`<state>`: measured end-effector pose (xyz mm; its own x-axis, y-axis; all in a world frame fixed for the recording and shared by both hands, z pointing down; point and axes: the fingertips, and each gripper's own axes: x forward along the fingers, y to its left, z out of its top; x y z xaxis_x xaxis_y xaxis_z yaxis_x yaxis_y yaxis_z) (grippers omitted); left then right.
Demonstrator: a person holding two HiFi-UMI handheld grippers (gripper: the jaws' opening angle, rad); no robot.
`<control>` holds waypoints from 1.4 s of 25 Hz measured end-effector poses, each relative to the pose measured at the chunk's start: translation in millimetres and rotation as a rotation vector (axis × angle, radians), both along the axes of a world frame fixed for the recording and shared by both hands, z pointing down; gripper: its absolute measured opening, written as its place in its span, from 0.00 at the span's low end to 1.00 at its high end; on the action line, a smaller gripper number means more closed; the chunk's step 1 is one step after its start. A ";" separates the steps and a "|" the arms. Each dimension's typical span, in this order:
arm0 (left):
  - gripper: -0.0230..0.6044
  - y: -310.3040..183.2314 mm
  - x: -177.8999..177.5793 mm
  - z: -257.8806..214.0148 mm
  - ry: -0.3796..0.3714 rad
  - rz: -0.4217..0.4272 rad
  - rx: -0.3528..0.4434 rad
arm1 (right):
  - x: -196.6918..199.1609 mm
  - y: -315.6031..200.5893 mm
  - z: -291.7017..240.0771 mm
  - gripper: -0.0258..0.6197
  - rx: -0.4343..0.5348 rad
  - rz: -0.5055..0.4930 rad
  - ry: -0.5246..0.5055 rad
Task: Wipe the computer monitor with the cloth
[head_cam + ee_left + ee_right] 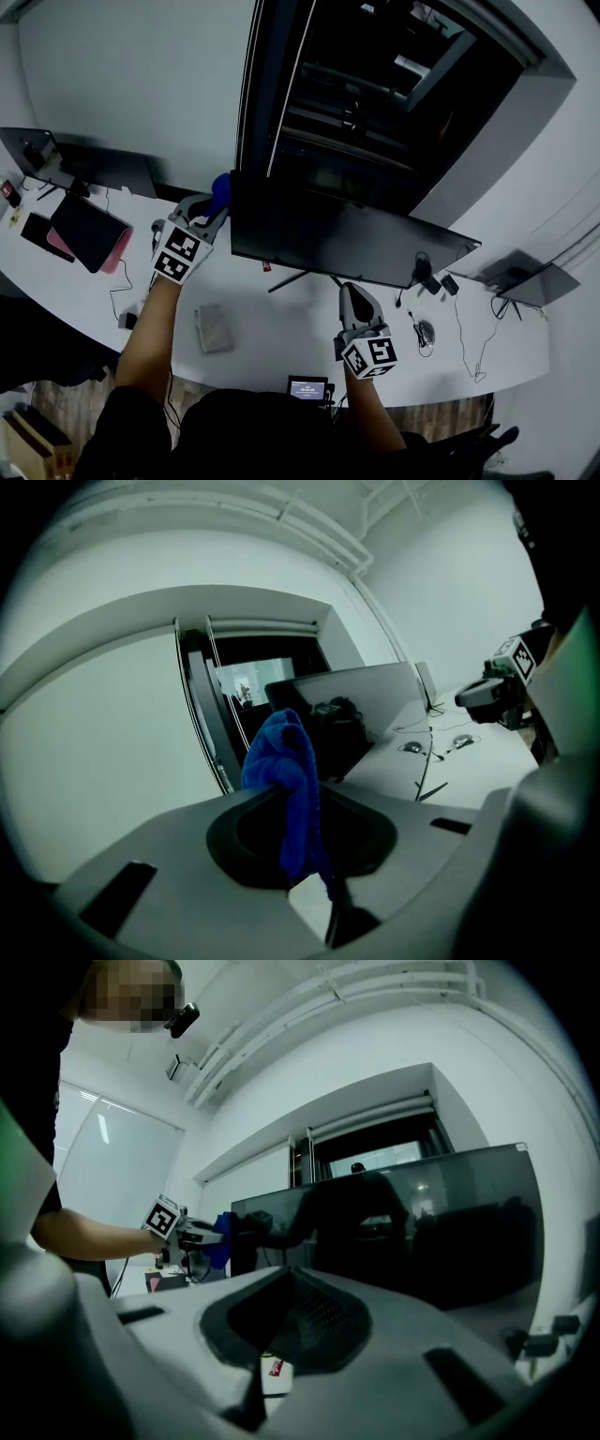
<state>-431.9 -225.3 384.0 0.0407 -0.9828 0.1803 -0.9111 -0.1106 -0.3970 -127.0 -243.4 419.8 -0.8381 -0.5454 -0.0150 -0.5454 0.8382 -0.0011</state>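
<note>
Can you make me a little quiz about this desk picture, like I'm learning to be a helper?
1. True or false: the blue cloth lies flat on the desk.
2. In the head view, which part of the monitor is the left gripper closest to? A) its left edge B) its right edge C) its middle
3. Fill in: the right gripper's jaws hold ____.
Key: 1 false, the left gripper's jaws are shut on it. 2 A. 3 nothing; they are shut and empty.
</note>
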 end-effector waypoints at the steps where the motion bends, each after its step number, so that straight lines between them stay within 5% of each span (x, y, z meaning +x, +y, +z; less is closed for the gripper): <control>1: 0.13 0.7 1.1 5.2 -0.012 -0.007 0.001 | 3.6 0.2 4.1 0.04 -0.007 0.007 0.006; 19: 0.13 -1.1 5.4 94.2 -0.029 -0.012 -0.044 | 46.0 13.8 54.5 0.04 -0.118 0.075 0.088; 35: 0.13 -4.1 4.5 138.5 0.058 -0.012 -0.080 | 67.3 31.6 77.2 0.04 -0.171 0.124 0.135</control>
<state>-427.4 -229.4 522.5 0.0417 -0.9659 0.2557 -0.9339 -0.1286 -0.3337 -59.8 -211.8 497.0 -0.7528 -0.6291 0.1940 -0.6489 0.7587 -0.0576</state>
